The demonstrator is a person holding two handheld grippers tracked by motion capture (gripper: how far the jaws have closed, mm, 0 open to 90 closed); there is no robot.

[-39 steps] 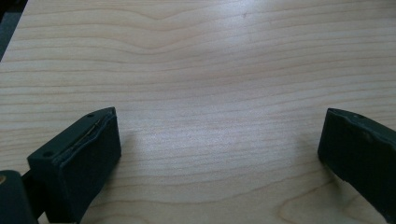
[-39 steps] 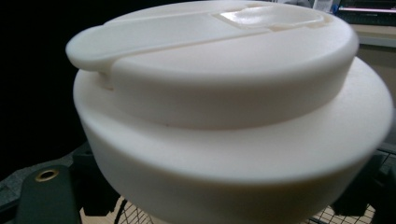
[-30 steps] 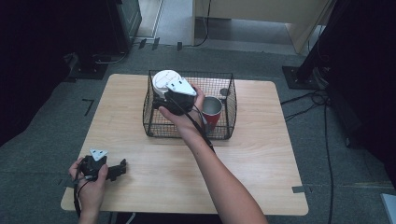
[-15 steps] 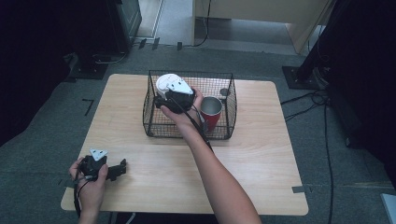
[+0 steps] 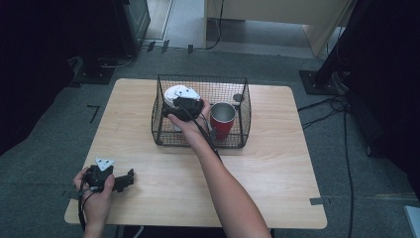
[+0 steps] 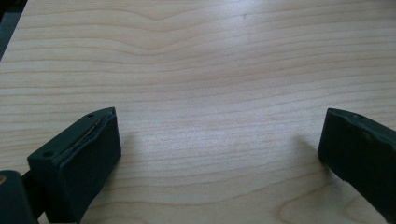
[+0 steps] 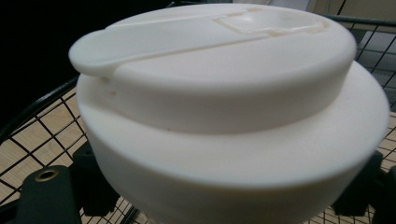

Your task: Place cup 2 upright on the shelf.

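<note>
Two tongs are at work here, and we take them from left to right. At the near left corner of the bench [image 5: 277, 163], our left tongs [image 5: 130, 177] lie low over bare wood with the jaws spread wide and nothing between them; we judge they are simply parked out of the way while the other hand works.

Further right stands a black wire basket [image 5: 198, 141] in the middle of the bench. Our right tongs [image 5: 174, 106] reach into its left half, pinching a white lidded cup [image 5: 173, 94] low on its body, with the jaws pressed against both sides of it. In the right gripper view the cup [image 7: 224, 121] is close above the basket's wire floor [image 7: 32, 140], upright with its flip-top lid on. We judge we are setting it down there, gripped low so the lid stays level and clear.

At its right, inside the same basket, stands a red metal cup [image 5: 223, 121], open mouth up, just beside the white one.

We can read no brand, label or writing on any of these things.
</note>
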